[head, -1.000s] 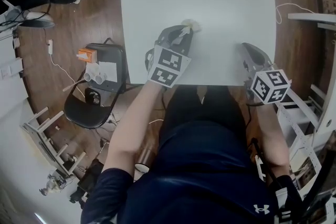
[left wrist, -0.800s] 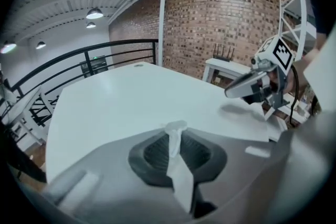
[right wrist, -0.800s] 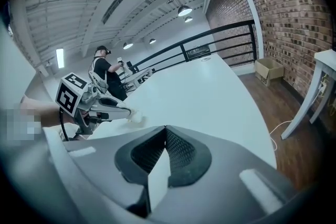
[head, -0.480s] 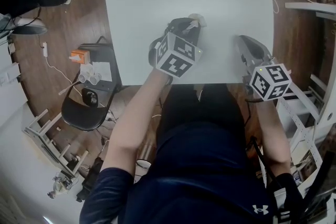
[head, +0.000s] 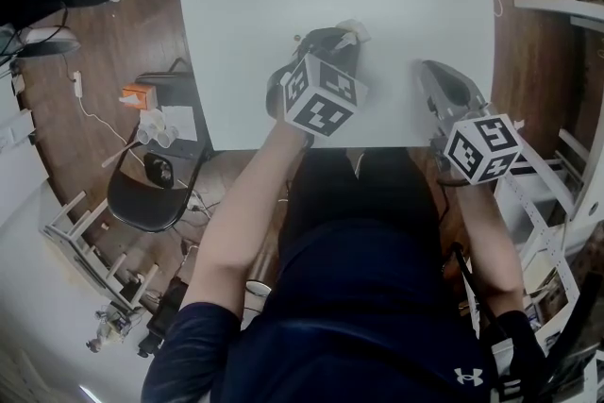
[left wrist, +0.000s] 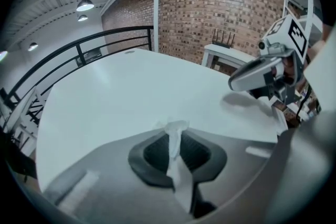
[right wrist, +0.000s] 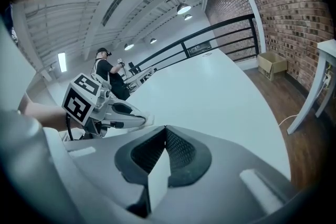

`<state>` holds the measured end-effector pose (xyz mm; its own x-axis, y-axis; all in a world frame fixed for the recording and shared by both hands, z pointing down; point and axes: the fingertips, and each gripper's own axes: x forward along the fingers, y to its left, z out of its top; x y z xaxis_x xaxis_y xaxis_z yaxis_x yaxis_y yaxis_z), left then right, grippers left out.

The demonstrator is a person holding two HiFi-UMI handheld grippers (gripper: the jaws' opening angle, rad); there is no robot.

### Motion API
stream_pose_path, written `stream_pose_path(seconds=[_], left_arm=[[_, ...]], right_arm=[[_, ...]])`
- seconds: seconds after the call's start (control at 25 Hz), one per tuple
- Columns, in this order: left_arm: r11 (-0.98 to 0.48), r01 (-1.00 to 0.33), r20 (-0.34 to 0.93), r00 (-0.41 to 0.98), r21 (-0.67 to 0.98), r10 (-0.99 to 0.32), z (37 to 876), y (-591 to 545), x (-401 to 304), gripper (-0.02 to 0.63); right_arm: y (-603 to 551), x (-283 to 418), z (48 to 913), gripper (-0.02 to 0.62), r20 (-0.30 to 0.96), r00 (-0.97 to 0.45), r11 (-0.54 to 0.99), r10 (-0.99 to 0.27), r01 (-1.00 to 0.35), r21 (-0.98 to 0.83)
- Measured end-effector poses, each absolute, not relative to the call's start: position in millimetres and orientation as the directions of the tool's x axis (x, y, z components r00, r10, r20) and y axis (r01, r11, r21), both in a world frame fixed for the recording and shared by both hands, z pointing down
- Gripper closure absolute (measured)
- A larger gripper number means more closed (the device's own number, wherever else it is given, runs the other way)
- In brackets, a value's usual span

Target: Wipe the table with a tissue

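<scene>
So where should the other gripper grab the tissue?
Probably the crumpled tuft of the tissue poking past the left gripper tips, coming in low from the right. The rest is pinched between those jaws, so only that end is free, and it sticks out toward the right gripper side.

A dark wooden floor lies to left and right. At the left stands a black chair with papers on it and a white cable on the boards nearby. A red brick wall closes the far side, with a white side table and a cardboard box near it. A black railing edges the room, and 2 lamps glow overhead.
</scene>
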<state>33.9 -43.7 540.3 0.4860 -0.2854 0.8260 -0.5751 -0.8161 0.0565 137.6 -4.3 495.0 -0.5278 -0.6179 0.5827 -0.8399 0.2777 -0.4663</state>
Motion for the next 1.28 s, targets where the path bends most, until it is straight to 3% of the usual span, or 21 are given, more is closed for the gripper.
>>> stream_pose_path(seconds=[1.28], left_arm=[[-0.798,-0.593,0.881,0.43,0.11,-0.198,544,-41,-6,0.584]], right_arm=[[-4,121,499,0.591,0.588,-0.537,0.263,-0.604,-0.832,-0.489]])
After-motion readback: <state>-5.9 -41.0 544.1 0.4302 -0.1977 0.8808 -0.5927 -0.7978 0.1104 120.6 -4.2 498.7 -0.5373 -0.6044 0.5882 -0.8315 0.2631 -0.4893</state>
